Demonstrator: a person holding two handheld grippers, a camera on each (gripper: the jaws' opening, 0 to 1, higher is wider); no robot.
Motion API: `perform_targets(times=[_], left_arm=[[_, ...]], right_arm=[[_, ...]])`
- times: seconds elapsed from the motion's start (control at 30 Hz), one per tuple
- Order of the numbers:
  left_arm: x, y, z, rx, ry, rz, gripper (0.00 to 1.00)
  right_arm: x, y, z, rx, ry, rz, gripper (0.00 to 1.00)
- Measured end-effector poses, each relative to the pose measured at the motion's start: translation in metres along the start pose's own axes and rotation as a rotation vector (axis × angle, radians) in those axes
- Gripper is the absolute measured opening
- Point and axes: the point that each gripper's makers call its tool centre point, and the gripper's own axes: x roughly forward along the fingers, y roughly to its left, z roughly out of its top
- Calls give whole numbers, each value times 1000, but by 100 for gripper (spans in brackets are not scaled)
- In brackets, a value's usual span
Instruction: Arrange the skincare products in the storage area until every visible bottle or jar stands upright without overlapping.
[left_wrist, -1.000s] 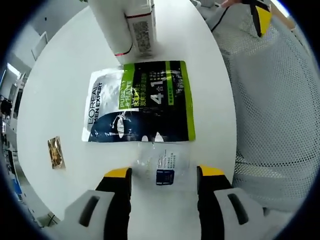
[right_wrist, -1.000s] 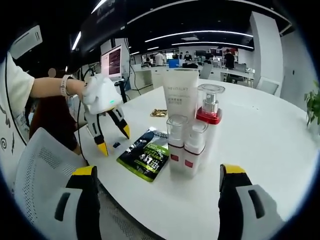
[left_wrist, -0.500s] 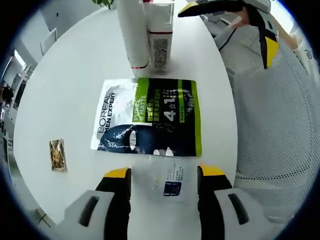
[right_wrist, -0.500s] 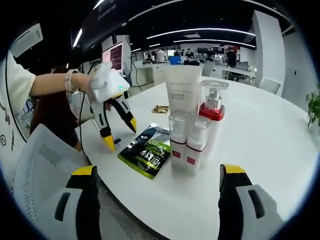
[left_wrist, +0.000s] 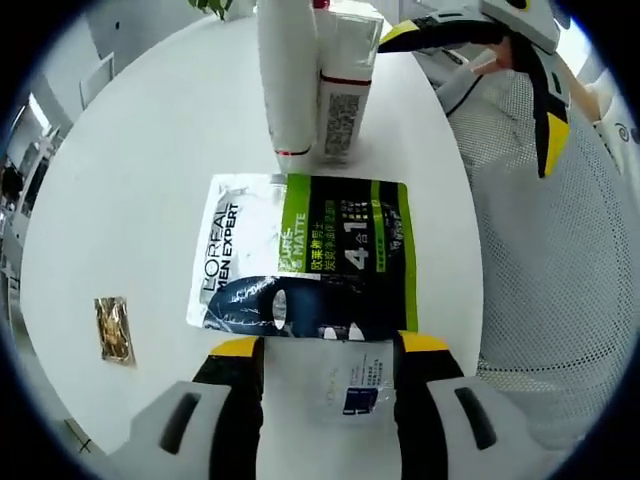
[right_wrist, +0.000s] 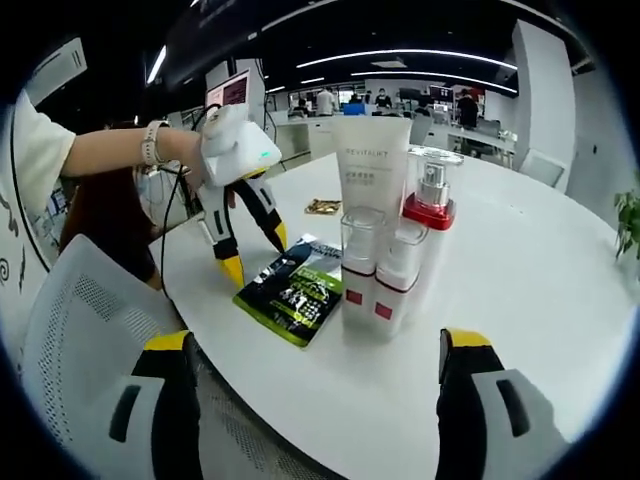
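Observation:
My left gripper (left_wrist: 330, 346) is open low over the white table (left_wrist: 140, 200), its jaws either side of a small clear sachet (left_wrist: 356, 386) with a blue label. Just ahead lies a flat dark and green L'Oreal sachet (left_wrist: 300, 255). Beyond it stand a white tube (left_wrist: 288, 80) and a barcoded bottle (left_wrist: 345, 95). In the right gripper view the tube (right_wrist: 372, 170), a red-collared pump bottle (right_wrist: 432, 215) and two small clear-capped bottles (right_wrist: 378, 272) stand upright together. The left gripper (right_wrist: 257, 252) points down by the sachet (right_wrist: 295, 290). My right gripper (right_wrist: 318, 345) is open and holds nothing.
A small gold packet (left_wrist: 115, 328) lies on the table to the left. A white mesh chair (left_wrist: 540, 260) sits at the table's edge. The right gripper (left_wrist: 472, 92) hangs open over it. A person's arm (right_wrist: 110, 155) holds the left gripper. Office desks fill the background.
The left gripper has moved forward toward the standing bottles. The clear sachet now lies deeper between its jaws. The right gripper has stayed open and nearly still.

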Motion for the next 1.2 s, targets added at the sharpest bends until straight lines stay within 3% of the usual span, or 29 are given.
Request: perform_targets(times=[1.2], left_arm=[[-8,3,6,-13,-14,19,46]], right_arm=[[-1,-2,3,20,-11,-5,100]])
